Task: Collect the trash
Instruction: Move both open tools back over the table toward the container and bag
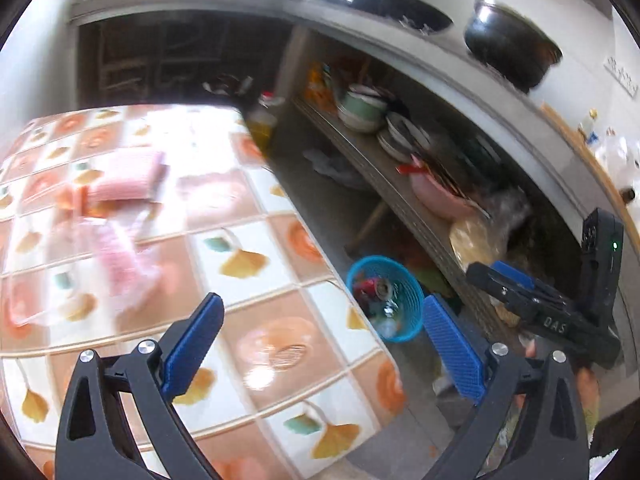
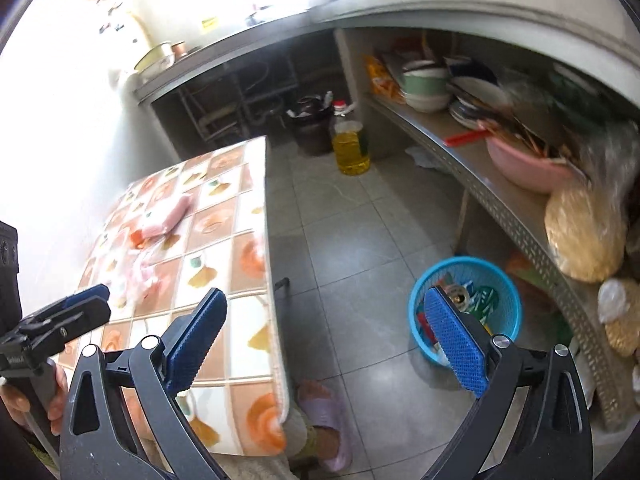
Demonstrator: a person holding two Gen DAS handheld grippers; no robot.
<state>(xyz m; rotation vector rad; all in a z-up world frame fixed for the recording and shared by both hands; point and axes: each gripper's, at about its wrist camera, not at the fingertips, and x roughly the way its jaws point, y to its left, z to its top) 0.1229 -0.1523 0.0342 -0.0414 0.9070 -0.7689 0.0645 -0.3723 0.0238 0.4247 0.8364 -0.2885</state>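
Right now both grippers hang with their jaws wide apart and nothing between them. The left gripper is over the near corner of the desk, whose cloth carries a pattern of orange roses and yellow leaves. The right gripper is just off the desk's edge, above the grey tile floor.

Trash remains on the desk: a pink pack toward its far side, seen too from the right wrist, and, nearer than that, a crumpled clear wrapper with pink print, blurred in the left view and small in the right.

The blue basket stands on the floor beside the desk, below the edge of a metal shelf. It already contains a can and bits of coloured packaging. In the left view the basket shows between the blue pads.

Farther from the desk, an oil bottle stands on the floor. On the shelf sit stacked bowls and a pink basin.
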